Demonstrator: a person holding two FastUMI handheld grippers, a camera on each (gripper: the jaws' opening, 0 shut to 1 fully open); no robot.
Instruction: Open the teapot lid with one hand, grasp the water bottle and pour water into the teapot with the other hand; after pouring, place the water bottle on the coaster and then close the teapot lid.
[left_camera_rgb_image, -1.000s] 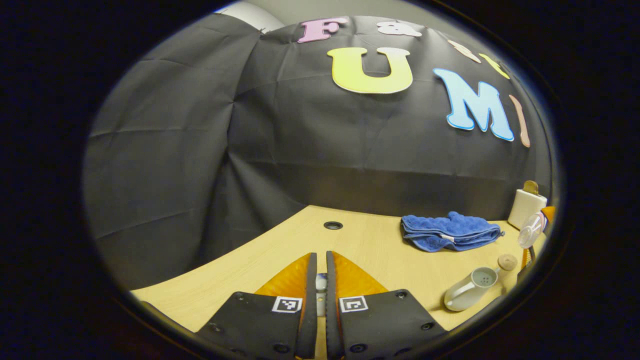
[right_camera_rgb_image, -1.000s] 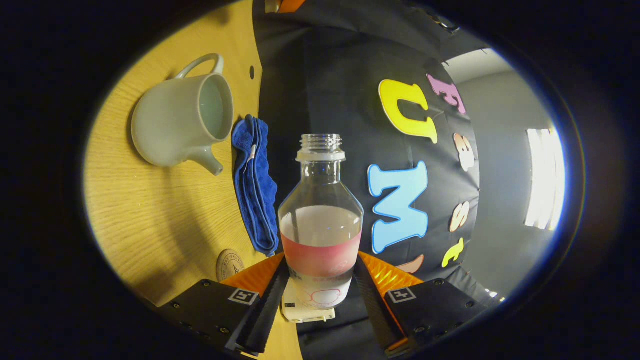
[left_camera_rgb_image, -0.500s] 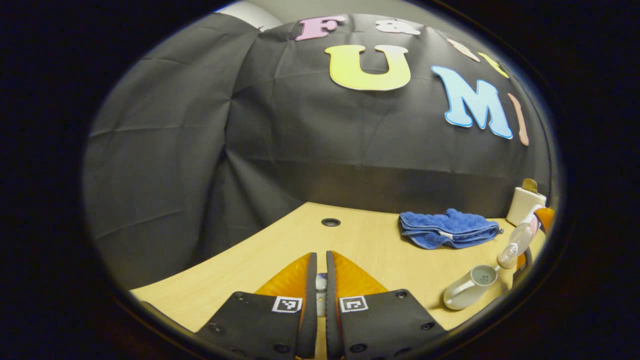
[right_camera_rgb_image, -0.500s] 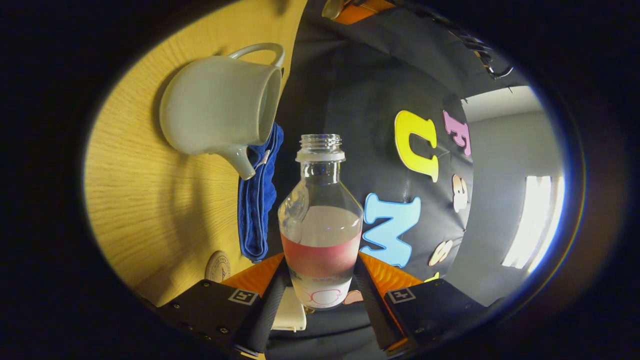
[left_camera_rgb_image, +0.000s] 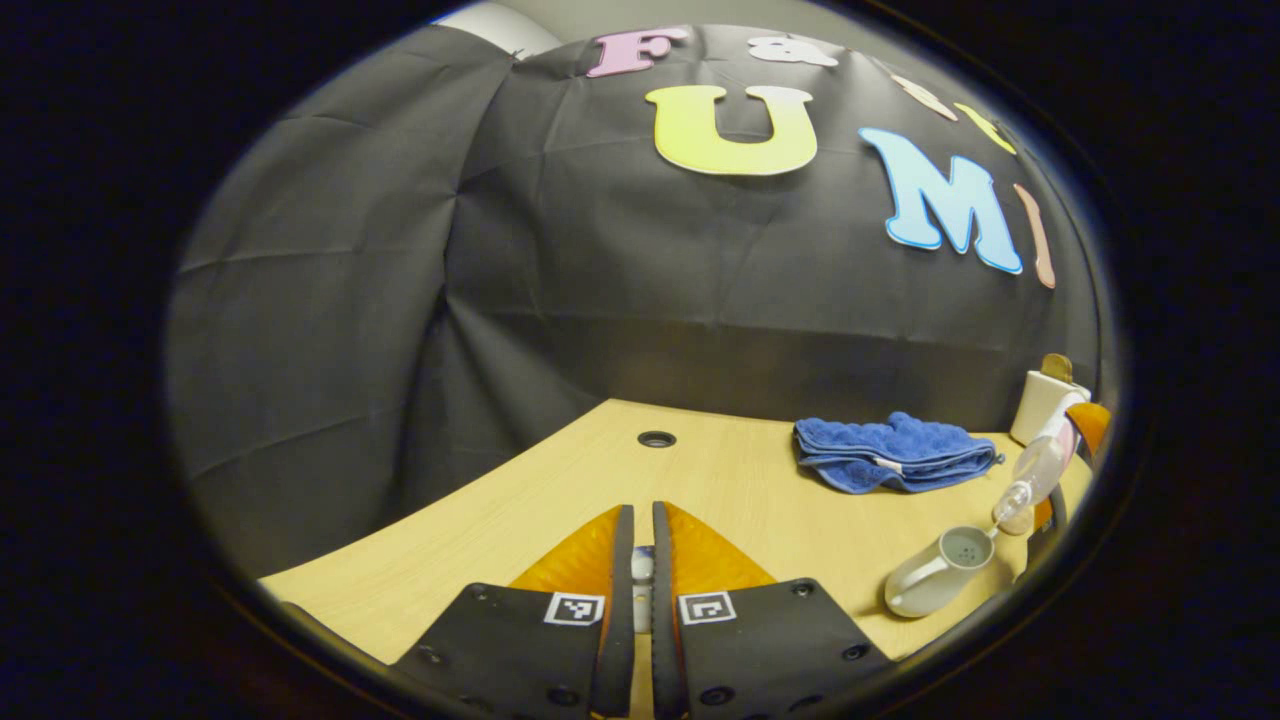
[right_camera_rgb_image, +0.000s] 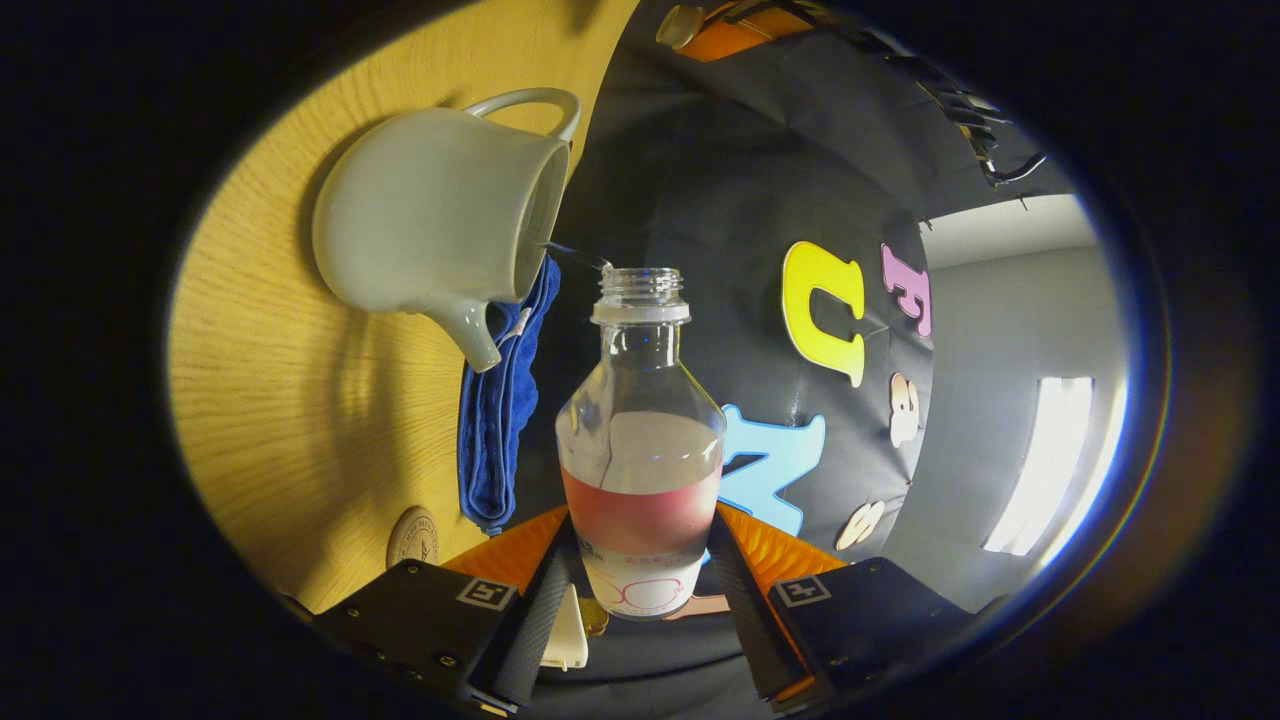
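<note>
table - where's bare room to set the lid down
The widest bare table runs from the cable hole toward the left gripper, left of the blue towel. It is crowded on the right, around the teapot, tilted water bottle and coaster.

The worktop (right_camera_rgb_image: 290, 400) is pale wood grain with a low sheen. The teapot (right_camera_rgb_image: 430, 215) looks like smooth, glossy ceramic. The water bottle (right_camera_rgb_image: 640, 420) is clear, shiny plastic. The blue towel (left_camera_rgb_image: 890, 452) is nubby, matt cloth.
</note>
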